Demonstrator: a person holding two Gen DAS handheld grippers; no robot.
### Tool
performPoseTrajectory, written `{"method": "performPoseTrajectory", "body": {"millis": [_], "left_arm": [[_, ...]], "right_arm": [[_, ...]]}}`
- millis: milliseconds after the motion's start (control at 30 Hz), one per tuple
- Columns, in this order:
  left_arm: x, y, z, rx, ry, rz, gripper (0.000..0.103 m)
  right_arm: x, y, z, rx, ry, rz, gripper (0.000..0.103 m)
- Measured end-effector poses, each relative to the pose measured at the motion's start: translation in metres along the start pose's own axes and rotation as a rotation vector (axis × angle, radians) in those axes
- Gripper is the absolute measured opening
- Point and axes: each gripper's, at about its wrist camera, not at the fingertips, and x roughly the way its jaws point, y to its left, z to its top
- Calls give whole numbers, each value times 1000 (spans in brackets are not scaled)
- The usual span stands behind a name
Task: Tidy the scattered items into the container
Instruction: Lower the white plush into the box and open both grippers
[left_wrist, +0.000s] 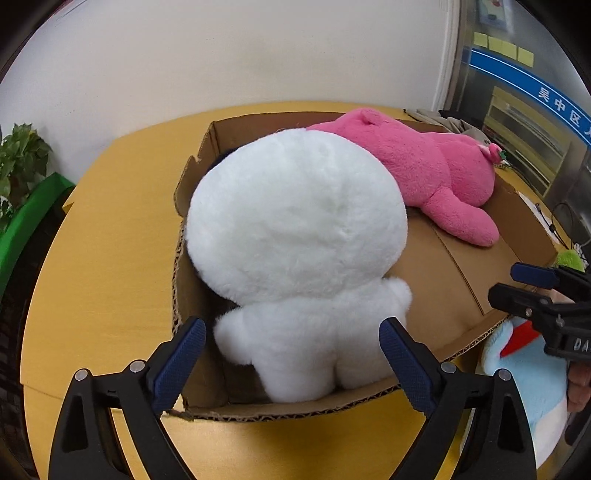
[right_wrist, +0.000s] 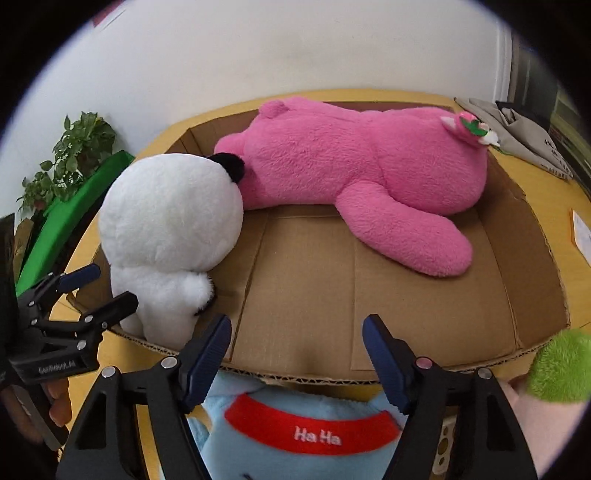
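Both tongs gape apart, holding nothing. The blue plush (right_wrist: 295, 428) lies on the table just outside the cardboard box (right_wrist: 369, 295), under the right gripper (right_wrist: 297, 354). It's probably light and squishy; pinching its body looks safest.

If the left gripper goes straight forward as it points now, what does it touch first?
Most likely the white plush toy in the cardboard box: its lower body sits directly between the open jaws of the left gripper.
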Motion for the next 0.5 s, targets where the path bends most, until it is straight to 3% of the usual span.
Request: {"method": "performPoseTrajectory", "body": {"millis": [100, 267, 367, 500], "left_arm": [[-10, -1, -2, -20, -8, 14, 97], [-62, -6, -12, -64, -113, 25, 98], [-95, -20, -25, -69, -186, 8, 103], [-123, -41, -44, -70, -234, -25, 103]], "right_arm": [[-7, 2, -4, -25, -36, 9, 76], [-57, -1, -14, -69, -148, 17, 82], [-89, 4, -24, -138, -231, 20, 84], [-107, 3, -44, -162, -261, 29, 84]]}}
